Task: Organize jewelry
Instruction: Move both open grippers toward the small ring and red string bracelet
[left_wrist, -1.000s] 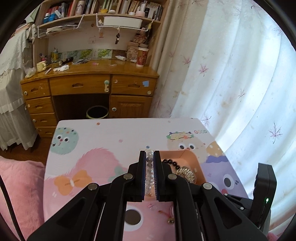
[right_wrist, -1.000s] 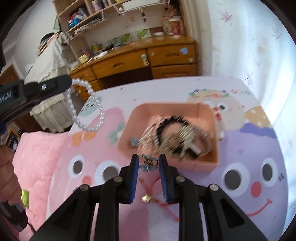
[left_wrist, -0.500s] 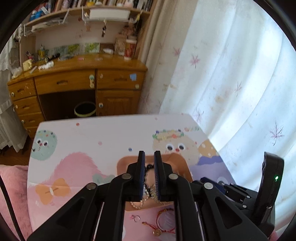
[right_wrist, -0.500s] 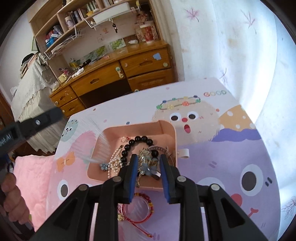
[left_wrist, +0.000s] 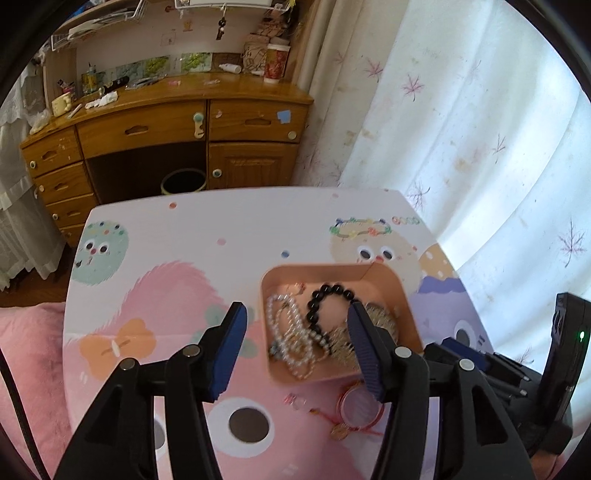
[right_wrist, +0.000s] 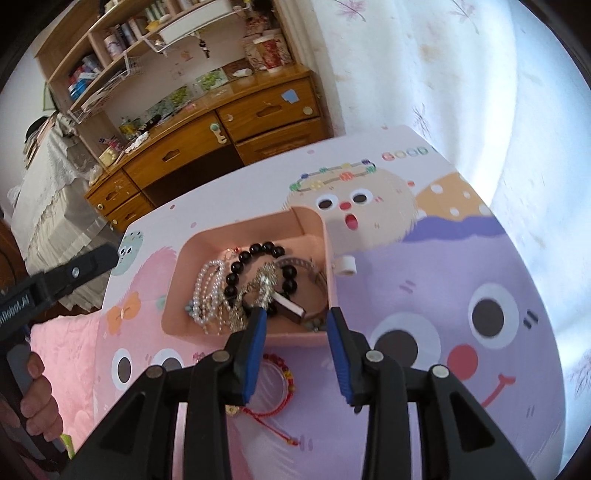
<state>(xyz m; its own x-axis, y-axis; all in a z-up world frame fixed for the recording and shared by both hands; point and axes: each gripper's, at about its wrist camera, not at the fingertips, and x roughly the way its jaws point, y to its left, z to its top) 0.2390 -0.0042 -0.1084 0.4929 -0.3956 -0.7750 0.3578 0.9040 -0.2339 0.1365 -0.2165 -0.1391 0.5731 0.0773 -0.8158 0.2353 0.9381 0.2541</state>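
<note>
A pink tray (left_wrist: 314, 269) on the cartoon-print table holds a pearl bracelet (left_wrist: 291, 339), a black bead bracelet (left_wrist: 327, 297) and gold chains (left_wrist: 380, 314). My left gripper (left_wrist: 295, 314) hangs over the tray's near left side, its jaws opening wide with nothing pressed between the pads. In the right wrist view the tray (right_wrist: 255, 225) shows the pearl bracelet (right_wrist: 208, 291), the black bead bracelet (right_wrist: 258, 269) and a small bluish piece (right_wrist: 314, 326) by the near wall. My right gripper (right_wrist: 297, 314) is above that wall, jaws opening and empty.
In front of the tray lie a red beaded bangle (right_wrist: 282, 373), a red string bracelet (right_wrist: 269, 413) with a gold charm, and a tiny pink piece (left_wrist: 295, 400). A wooden desk (left_wrist: 166, 122) stands beyond the table, curtains to the right. A hand (right_wrist: 37, 398) holds the left gripper.
The left gripper carried the pearl bracelet over the tray and let go; the bracelet now lies inside. The right gripper brought its small bluish piece over the tray and its jaws widened.
</note>
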